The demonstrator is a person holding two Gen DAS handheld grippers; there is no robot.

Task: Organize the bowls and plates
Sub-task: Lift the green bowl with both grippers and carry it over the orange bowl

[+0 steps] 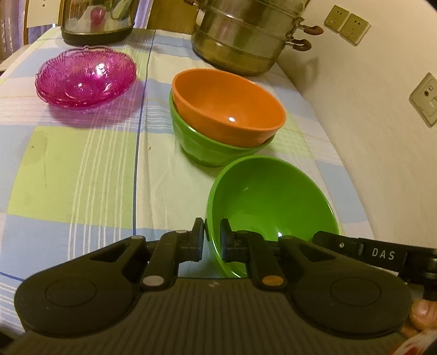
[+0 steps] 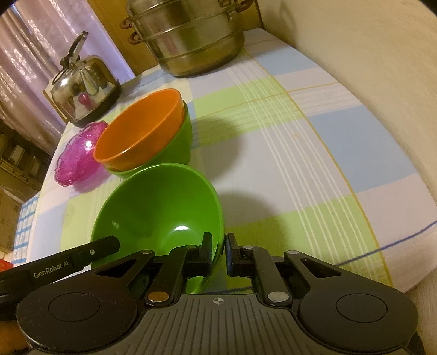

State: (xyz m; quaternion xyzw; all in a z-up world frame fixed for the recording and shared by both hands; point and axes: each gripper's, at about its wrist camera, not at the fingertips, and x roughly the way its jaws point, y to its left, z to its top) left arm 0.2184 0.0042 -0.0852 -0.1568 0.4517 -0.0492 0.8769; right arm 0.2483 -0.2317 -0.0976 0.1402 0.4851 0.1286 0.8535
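Note:
A loose green bowl (image 1: 270, 202) is held above the checked tablecloth, close to the camera. My left gripper (image 1: 211, 234) is shut on its left rim; my right gripper (image 2: 218, 245) is shut on its right rim, and the bowl shows in the right wrist view too (image 2: 158, 207). Just beyond it an orange bowl (image 1: 229, 103) sits nested in another green bowl (image 1: 207, 147); the right wrist view shows the same stack (image 2: 142, 128). A stack of pink glass bowls (image 1: 84, 77) stands at the far left, and shows in the right wrist view as well (image 2: 77, 158).
A steel steamer pot (image 1: 245, 35) stands at the back right by the wall with power sockets (image 1: 347, 24). A shiny steel kettle (image 2: 84, 84) stands at the back left. The tablecloth (image 2: 300, 153) stretches to the right of the bowls, up to the wall.

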